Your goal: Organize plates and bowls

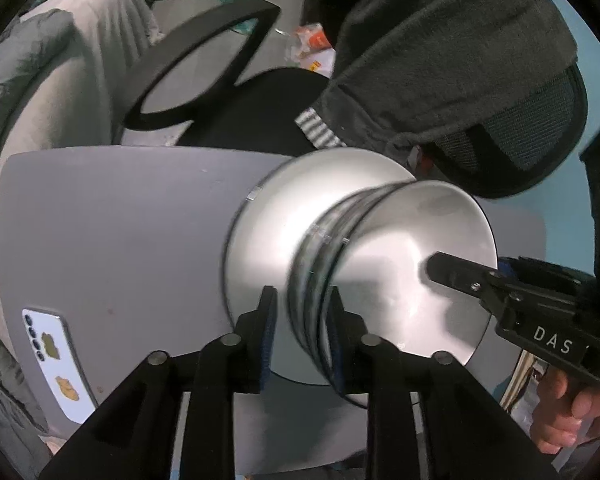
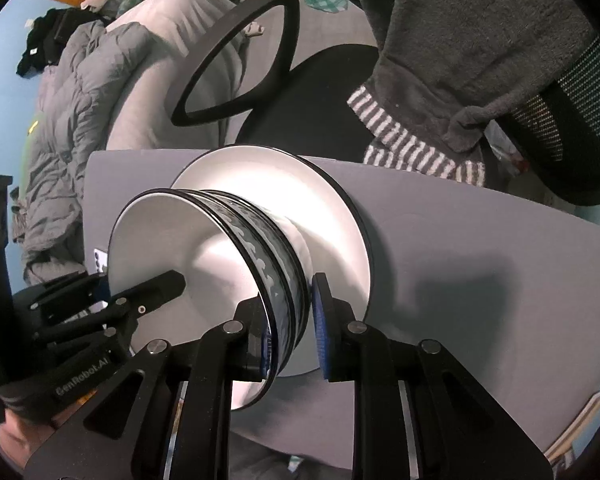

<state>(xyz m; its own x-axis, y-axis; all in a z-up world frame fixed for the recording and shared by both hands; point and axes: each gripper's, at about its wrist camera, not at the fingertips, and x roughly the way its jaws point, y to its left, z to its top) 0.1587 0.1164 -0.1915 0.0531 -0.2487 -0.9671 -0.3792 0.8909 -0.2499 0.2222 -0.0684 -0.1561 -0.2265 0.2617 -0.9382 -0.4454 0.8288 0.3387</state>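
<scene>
straddling opposite sides of the rim of two nested bowls [image 1: 400, 240], both sets of fingers are pointing steeply down at a grey table [image 1: 120, 220]. the bowls, white inside with a dark wave pattern outside, are standing in the middle of a white plate [image 1: 268, 208] with a black rim, and the plate is lying on the table close to its far edge.

the left gripper [image 1: 302, 300] is reaching over one side of the rim with one finger inside the bowl and one outside. its fingers are standing a little apart, with a small gap showing between the outer blue pad and the bowl wall, so they are not pinching it.

the right gripper [image 2: 288, 292] is doing the same on the opposite side. its inner finger is lying against the rim, while a thin strip of plate is showing between the outer pad and the bowls, so it is only loosely around them. a hand [image 1: 560, 412] is holding its handle.

a phone [image 1: 56, 356] is lying face down near the table's left edge. a black chair [image 2: 312, 96] is standing beyond the far edge, with a grey garment [image 2: 460, 40] hanging over it.
</scene>
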